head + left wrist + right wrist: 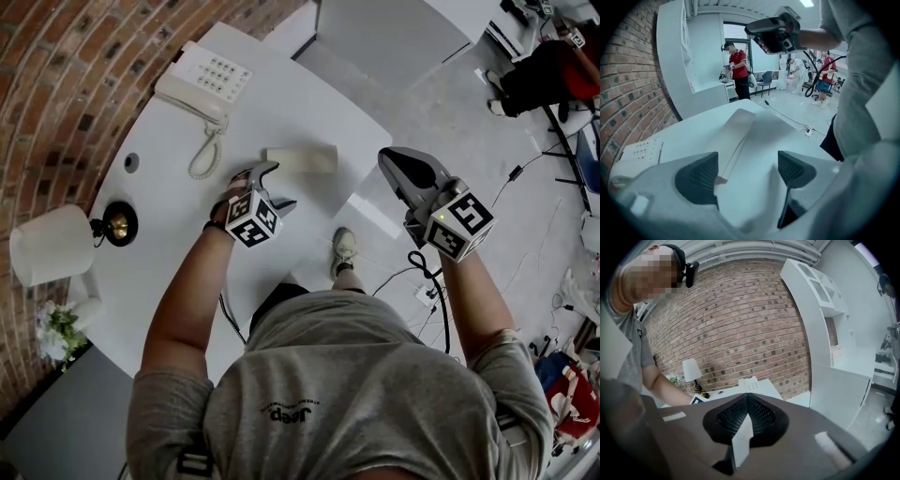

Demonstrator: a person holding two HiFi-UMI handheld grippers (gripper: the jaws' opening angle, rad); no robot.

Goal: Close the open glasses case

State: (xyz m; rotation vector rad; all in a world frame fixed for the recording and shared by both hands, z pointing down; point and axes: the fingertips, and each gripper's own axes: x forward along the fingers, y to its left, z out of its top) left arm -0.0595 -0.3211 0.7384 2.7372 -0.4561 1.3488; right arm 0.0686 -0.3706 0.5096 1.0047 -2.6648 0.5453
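Beige and slim, the glasses case (302, 157) lies on the white surface (309, 103), clear of the telephone (202, 84) and near the surface's front edge. The left hand-held gripper (278, 187) sits just short of it with its jaws spread wide and nothing between them. In the left gripper view, the case's near end comes in just beside the left jaw pad and its long axis runs away from the jaws, roughly along the line in which the gripper points and offset a little to the left. A crease along its length suggests that the lid is ajar, but how far it stands open is hard to read. The right hand-held gripper (389, 161) has its jaws pressed together on nothing and hangs out past the surface's edge, above the floor, well apart from the case. The left one is plainly the nearer. Judging from this, closing the lid would mean working across the case's short width rather than along its length.
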